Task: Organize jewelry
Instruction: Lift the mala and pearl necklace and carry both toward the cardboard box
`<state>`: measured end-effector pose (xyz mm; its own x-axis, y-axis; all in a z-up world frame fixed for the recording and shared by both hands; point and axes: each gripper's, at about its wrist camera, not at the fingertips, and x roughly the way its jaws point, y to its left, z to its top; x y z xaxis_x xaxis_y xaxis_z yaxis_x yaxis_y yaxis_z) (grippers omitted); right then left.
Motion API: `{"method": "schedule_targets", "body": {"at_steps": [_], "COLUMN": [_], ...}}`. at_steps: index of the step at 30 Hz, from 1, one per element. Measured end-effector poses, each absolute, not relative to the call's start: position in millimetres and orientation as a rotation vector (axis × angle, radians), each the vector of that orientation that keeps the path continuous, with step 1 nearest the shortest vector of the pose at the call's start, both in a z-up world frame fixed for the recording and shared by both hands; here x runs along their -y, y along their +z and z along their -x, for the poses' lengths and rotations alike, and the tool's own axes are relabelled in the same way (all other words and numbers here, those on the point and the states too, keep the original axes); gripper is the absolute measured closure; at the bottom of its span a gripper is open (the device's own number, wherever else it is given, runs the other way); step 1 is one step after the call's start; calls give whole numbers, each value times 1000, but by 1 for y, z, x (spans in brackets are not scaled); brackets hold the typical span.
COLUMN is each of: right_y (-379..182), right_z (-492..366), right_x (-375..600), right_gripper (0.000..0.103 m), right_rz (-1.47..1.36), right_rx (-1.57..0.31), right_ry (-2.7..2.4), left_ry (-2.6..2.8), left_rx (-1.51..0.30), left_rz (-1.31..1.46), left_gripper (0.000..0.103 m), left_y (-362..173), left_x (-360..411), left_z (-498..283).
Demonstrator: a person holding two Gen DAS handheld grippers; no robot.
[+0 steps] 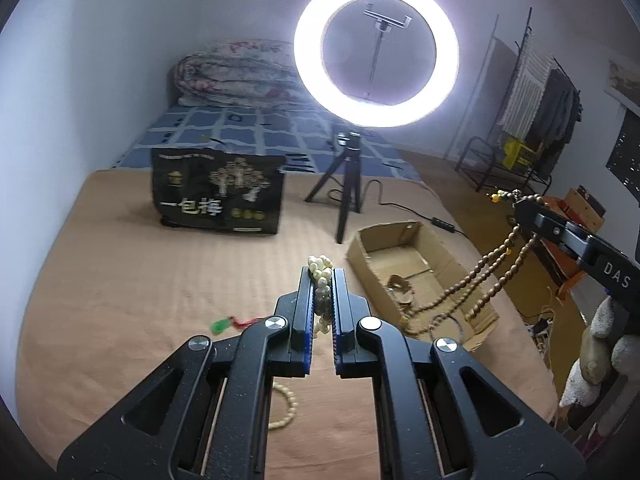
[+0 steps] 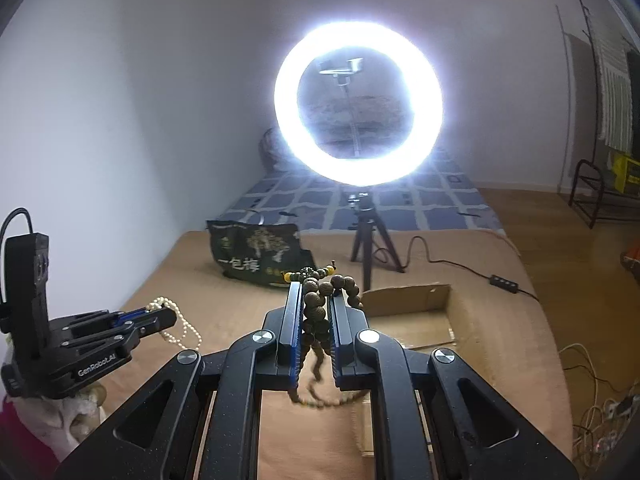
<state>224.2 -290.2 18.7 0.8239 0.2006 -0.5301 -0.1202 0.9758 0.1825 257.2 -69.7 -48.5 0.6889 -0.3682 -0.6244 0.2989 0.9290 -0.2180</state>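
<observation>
- A bed (image 1: 120,272) with a tan cover carries everything; a lit ring light (image 1: 376,52) on a tripod stands near its far edge, beside a dark bag (image 1: 218,192).
- An open cardboard box (image 1: 404,256) lies toward the bed's right edge, with a small tangle of jewelry already inside.
- The right gripper (image 2: 316,292) is raised over the box's near end, jaws clenched on a long strand of dark wooden beads (image 2: 316,300); the strand's loops hang down to the box.
- The left gripper (image 1: 322,276) is just left of the box, jaws clenched on a pale bead strand (image 1: 320,268); its loose end trails below toward the cover.
- A green pendant (image 1: 220,326) on a red cord lies on the cover, left of the left gripper.
- To do this step well, I judge: lower the dark strand until its loops pool inside the box before letting go, so nothing drapes over the wall; keep the pale strand apart to avoid tangling.
</observation>
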Motion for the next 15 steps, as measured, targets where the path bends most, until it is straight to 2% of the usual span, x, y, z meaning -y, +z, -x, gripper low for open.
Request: {"method": "schedule_targets", "body": {"at_steps": [15], "right_y": [1], "right_z": [-239], "right_x": [363], "right_gripper": [93], "right_rz": [-191], "right_rx": [-600], "right_ry": [47], "left_ry": [-506], "left_rx": [-779], "left_rz": [76], "left_gripper": [98], "left_y": [-71], "left_x": [155], "left_z": [-268]}}
